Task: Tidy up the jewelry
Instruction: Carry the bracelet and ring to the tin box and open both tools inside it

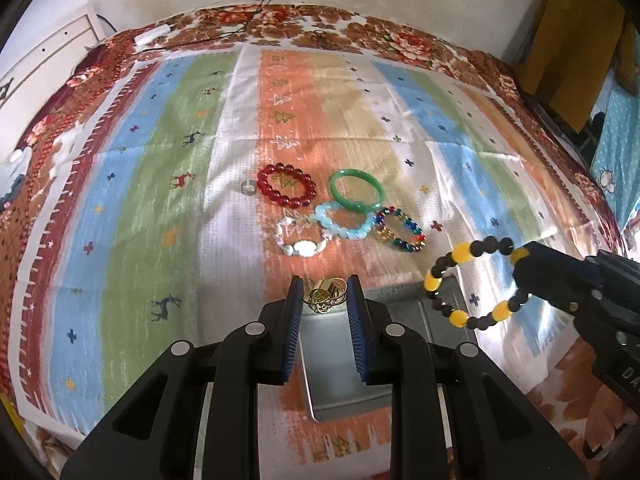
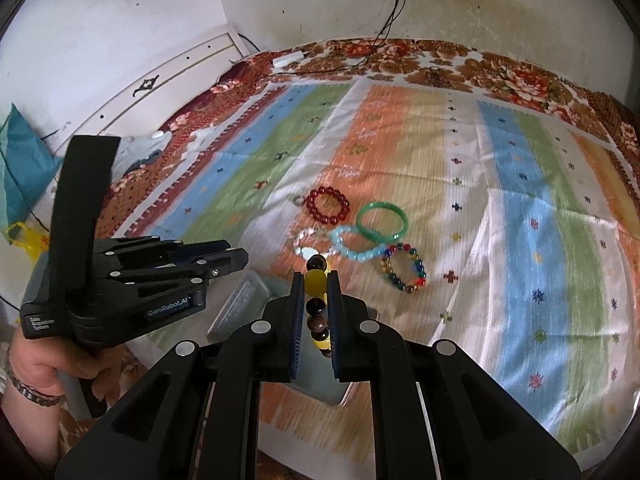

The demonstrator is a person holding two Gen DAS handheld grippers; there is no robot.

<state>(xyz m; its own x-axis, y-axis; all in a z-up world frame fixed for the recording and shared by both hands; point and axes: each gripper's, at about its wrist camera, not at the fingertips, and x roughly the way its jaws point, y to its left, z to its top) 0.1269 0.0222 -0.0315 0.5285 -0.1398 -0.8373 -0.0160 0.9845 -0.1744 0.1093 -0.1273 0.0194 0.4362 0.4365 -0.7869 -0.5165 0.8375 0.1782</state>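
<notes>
Step in hand: carrying pieces to the grey tray (image 1: 340,364), lower centre of frame. Right gripper (image 2: 316,280) is clamped on the yellow-and-black bead bracelet (image 1: 472,280); left gripper (image 1: 325,294) pinches a gold wire ornament (image 1: 324,294). Next move, likely: lower both over the tray, then release.

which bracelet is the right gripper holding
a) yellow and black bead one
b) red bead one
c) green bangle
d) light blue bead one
a: the yellow and black bead bracelet hangs clamped in the right gripper, while the red, green and light blue ones lie on the cloth.
</notes>
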